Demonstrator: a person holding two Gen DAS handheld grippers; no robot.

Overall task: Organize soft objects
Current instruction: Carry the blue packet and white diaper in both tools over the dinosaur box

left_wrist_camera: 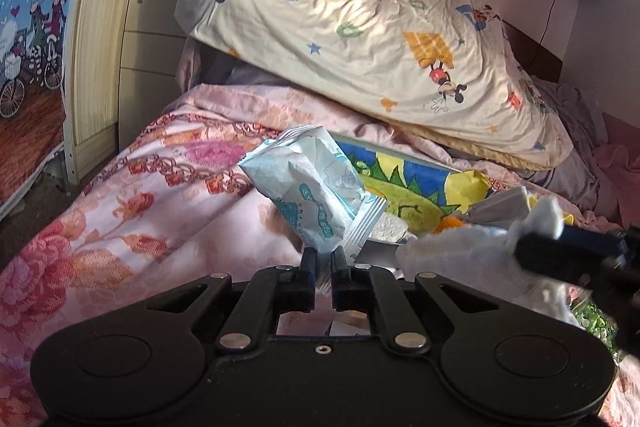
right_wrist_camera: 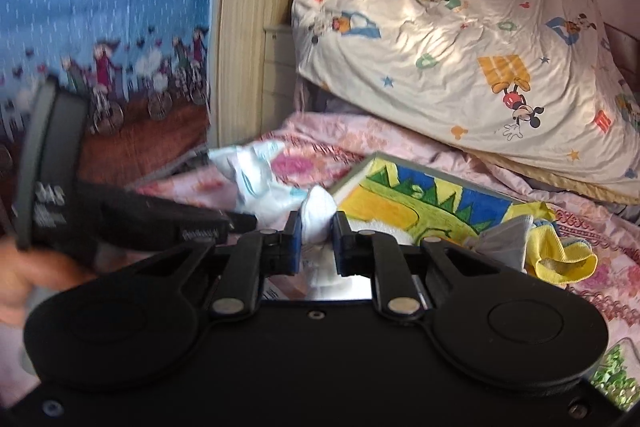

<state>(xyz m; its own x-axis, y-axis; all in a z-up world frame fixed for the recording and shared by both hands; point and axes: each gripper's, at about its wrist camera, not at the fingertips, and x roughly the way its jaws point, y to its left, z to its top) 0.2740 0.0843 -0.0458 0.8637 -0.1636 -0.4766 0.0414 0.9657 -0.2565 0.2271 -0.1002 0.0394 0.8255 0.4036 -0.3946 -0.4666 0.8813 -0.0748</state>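
Observation:
My left gripper [left_wrist_camera: 325,254] is shut on the bottom edge of a crumpled white and teal tissue packet [left_wrist_camera: 312,183], which stands up above the pink flowered bedspread [left_wrist_camera: 132,211]. My right gripper [right_wrist_camera: 317,225] is shut on a white soft cloth [right_wrist_camera: 318,213], a sock or tissue wad. In the left wrist view that white cloth [left_wrist_camera: 460,247] and the right gripper [left_wrist_camera: 520,247] appear blurred at the right. The right wrist view shows the left gripper [right_wrist_camera: 240,219] with the packet [right_wrist_camera: 256,175] at the left, a hand behind it.
A colourful picture board [left_wrist_camera: 404,183] lies flat on the bed. A yellow cloth [right_wrist_camera: 560,255] and a grey cloth [right_wrist_camera: 504,235] lie beside it. A cream cartoon-print quilt [left_wrist_camera: 360,19] is heaped behind. A drawer unit [left_wrist_camera: 148,67] and blue curtain [right_wrist_camera: 100,7] stand left.

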